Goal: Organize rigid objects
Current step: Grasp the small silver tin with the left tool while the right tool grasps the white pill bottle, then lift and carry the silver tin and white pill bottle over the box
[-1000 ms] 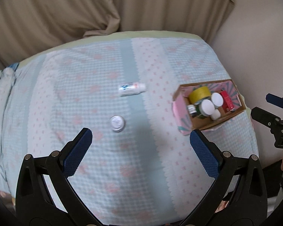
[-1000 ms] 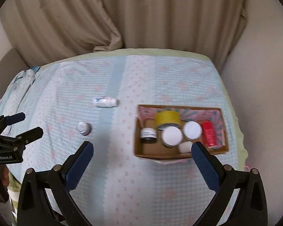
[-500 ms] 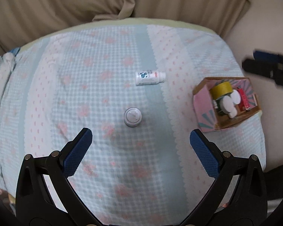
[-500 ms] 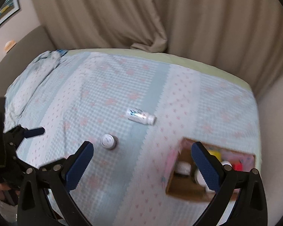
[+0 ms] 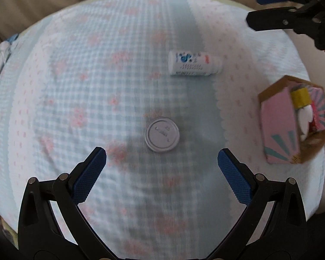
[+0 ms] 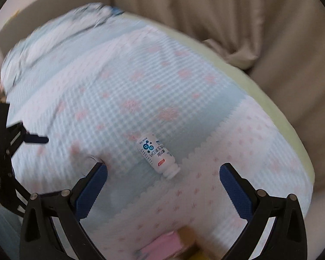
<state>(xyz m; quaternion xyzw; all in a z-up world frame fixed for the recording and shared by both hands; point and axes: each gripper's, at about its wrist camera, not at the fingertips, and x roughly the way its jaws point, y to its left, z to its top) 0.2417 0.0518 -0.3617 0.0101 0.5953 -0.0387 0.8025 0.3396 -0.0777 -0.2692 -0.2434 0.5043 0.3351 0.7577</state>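
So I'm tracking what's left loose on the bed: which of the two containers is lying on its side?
The white labelled bottle, lying flat. The round grey-lidded jar stands upright, lid up, nearer the left tongs.

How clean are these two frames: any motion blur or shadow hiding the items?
Left wrist view: mild blur, round lid and white bottle readable, a soft shadow under the lid, the box smeared at the edge. Right wrist view: heavy motion blur on the bedspread, yet the bottle label stays legible.

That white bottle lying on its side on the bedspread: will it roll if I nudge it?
Probably: the white bottle is round and lies on its side, though the soft bedspread should damp rolling. Its plastic-looking body likely stays rigid under the open right tongs.
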